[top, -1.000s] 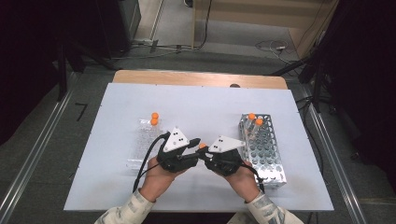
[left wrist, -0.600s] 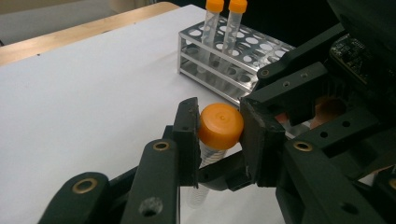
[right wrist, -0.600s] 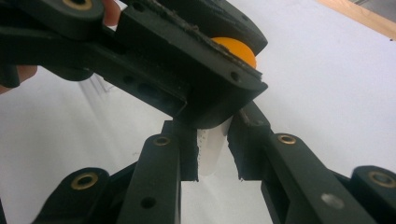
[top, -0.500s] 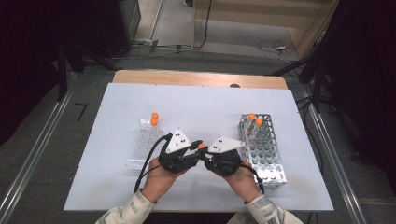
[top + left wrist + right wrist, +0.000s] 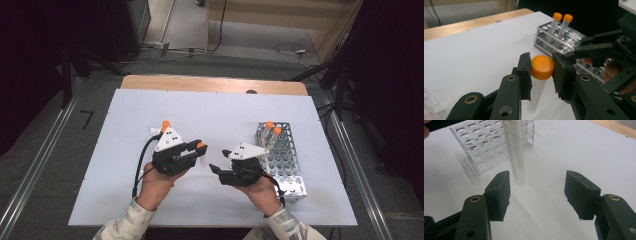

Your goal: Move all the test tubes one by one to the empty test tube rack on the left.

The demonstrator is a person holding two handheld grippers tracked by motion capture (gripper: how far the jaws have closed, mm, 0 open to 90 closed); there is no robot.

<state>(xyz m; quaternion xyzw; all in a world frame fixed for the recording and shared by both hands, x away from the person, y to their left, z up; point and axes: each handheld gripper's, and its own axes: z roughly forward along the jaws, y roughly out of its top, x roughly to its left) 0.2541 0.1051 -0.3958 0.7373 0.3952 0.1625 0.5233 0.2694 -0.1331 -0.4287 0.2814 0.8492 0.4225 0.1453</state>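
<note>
The left hand-held gripper (image 5: 541,72) is clamped on a tube (image 5: 537,87), its jaws pressing the orange cap (image 5: 542,67) from both sides, tube upright above the middle of the tabletop (image 5: 215,110). The right hand-held gripper (image 5: 537,192) faces it with jaws spread wide, the tube (image 5: 516,155) just beyond them, untouched. A metal rack (image 5: 281,156) near the right edge holds two orange-capped tubes (image 5: 272,129) at its far end. A clear rack (image 5: 490,145) stands left of centre.

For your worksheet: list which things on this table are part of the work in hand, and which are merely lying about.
In the job:
orange-capped tube in the left hand-held gripper
right hand-held gripper, open
metal rack
clear rack

Lying about:
floor cables
</note>
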